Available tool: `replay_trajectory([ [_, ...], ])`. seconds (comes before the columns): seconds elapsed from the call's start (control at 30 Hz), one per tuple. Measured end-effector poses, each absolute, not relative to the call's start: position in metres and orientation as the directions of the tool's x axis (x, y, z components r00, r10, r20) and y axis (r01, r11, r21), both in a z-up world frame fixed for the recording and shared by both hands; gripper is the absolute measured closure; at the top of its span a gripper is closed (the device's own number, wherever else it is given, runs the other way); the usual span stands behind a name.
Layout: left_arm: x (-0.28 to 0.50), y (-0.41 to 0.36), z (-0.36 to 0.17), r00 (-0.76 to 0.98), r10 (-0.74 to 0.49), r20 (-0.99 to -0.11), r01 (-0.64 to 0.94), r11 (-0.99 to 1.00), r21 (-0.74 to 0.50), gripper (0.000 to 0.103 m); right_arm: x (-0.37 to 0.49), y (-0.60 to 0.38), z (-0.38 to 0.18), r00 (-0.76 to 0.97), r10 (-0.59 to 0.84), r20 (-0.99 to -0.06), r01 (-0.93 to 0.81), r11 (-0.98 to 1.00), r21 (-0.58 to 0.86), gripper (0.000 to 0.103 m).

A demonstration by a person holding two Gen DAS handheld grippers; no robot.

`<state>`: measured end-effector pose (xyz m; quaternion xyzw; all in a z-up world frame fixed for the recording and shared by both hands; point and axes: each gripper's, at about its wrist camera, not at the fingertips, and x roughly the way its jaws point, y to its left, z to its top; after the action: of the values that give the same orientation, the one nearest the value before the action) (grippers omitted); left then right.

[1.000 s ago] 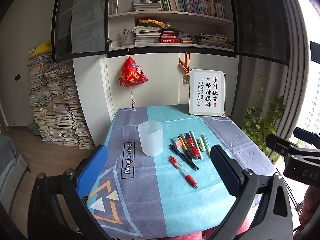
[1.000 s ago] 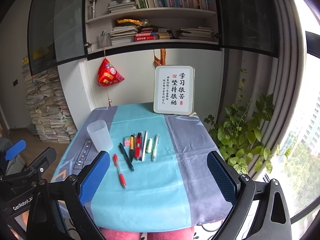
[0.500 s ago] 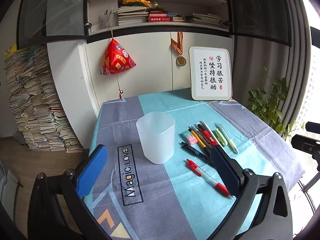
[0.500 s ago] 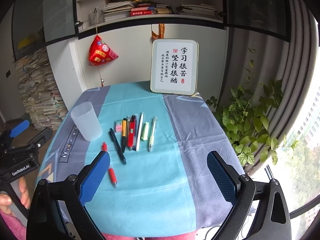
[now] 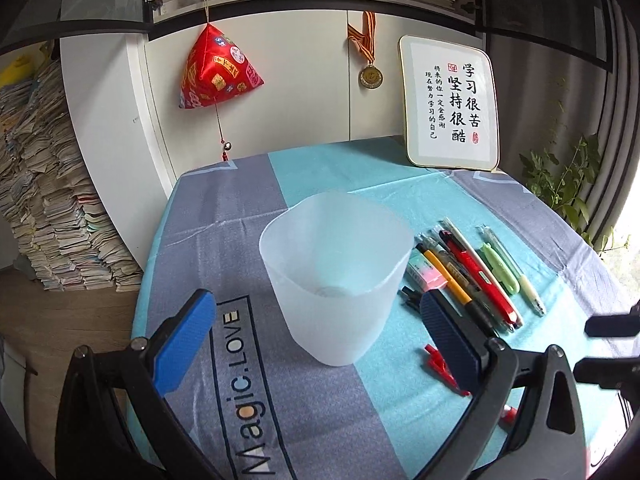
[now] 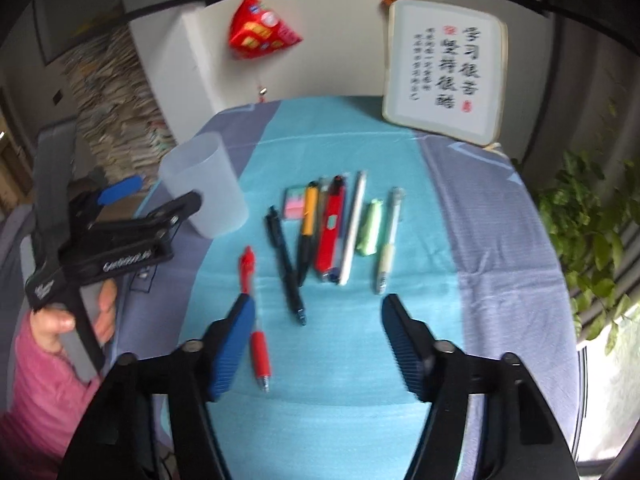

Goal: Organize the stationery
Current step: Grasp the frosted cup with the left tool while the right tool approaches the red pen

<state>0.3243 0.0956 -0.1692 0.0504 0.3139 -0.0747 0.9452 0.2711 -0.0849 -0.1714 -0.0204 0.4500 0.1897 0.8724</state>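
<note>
Frosted plastic cup (image 5: 336,280) sits empty between our wide-open left gripper (image 5: 316,340); every pen lies outside. Our right gripper (image 6: 316,344), jaws just narrowed, holds nothing, the red pen (image 6: 254,308) beside its left pad.

Both grippers down at the bench, right jaws narrowed

We have brought the left gripper (image 5: 316,328) low and close, so its jaws now flank the frosted cup (image 5: 336,280), not touching it. Our right gripper (image 6: 316,340) has dropped over the pens; its jaws have just been closing, nothing pressed between them, the left pad just beside the red pen (image 6: 256,312).
</note>
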Motion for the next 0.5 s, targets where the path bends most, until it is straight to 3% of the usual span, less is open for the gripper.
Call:
replay_trajectory([
  [0.07, 0.328, 0.094, -0.171, 0.797, -0.114, -0.593, 0.182, 0.982, 0.056, 0.001, 0.274, -0.07, -0.18, 0.477, 0.349, -0.807, -0.42, 0.897, 0.139, 0.071],
  [0.3, 0.342, 0.095, -0.176, 0.787, -0.17, -0.593, 0.215, 0.977, 0.006, 0.004, 0.288, -0.037, -0.188, 0.417, 0.399, -0.816, -0.538, 0.832, 0.132, 0.073],
  [0.37, 0.347, 0.098, -0.178, 0.781, -0.171, -0.6, 0.208, 0.978, -0.008, 0.01, 0.298, -0.033, -0.193, 0.396, 0.401, -0.826, -0.531, 0.834, 0.151, 0.073],
  [0.43, 0.349, 0.099, -0.181, 0.764, -0.198, -0.614, 0.225, 0.974, -0.033, 0.026, 0.307, -0.028, -0.199, 0.383, 0.391, -0.837, -0.524, 0.838, 0.152, 0.073],
  [0.5, 0.348, 0.098, -0.18, 0.763, -0.197, -0.616, 0.228, 0.973, -0.029, 0.029, 0.316, -0.023, -0.204, 0.375, 0.386, -0.843, -0.523, 0.839, 0.151, 0.073],
])
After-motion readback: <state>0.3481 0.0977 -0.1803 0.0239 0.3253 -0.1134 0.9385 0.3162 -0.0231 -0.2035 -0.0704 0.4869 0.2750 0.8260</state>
